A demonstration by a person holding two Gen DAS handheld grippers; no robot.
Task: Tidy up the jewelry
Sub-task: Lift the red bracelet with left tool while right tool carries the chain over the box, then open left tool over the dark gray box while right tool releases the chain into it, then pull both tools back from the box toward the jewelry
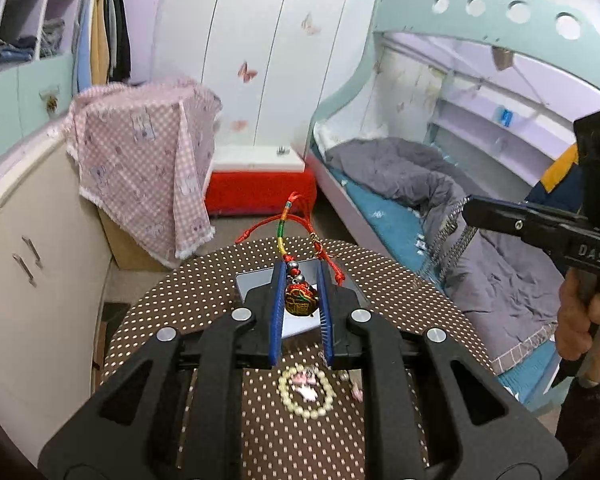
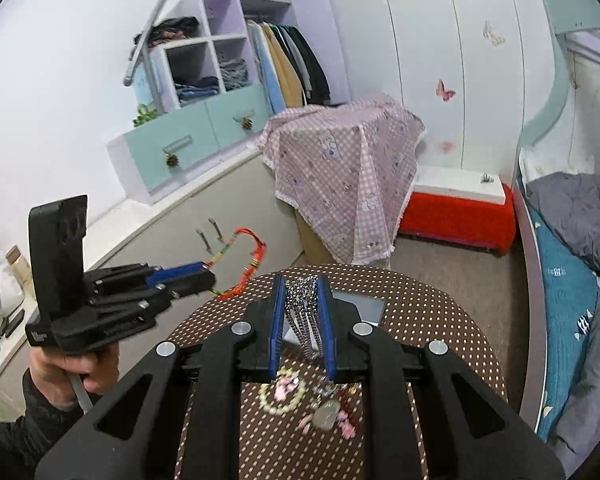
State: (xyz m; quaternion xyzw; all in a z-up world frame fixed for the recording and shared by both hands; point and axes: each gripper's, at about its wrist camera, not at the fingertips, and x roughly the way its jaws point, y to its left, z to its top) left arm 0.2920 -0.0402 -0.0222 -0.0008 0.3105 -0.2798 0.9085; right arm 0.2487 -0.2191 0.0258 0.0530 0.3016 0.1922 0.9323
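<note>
Both grippers hang raised, the left gripper [image 1: 300, 280] and right gripper [image 2: 302, 286] each clamped shut, hand-held.

A brown table [image 1: 400, 292] patterned with pale dots is seen, on which cream beads [image 1: 306, 392] ring pink charms [image 1: 305, 385]. A red cord [image 1: 296, 236] with green, yellow and red wrapping and a red-and-gold charm [image 1: 300, 300] is framed by blue pads [image 1: 277, 312] on black grippers, while a silver chain [image 2: 305, 316] is shown between the other pads. A pink checked cloth [image 1: 148, 160], a red box [image 1: 260, 192], a grey quilt [image 1: 420, 176] and a teal sheet [image 1: 384, 216] are shown behind.
</note>
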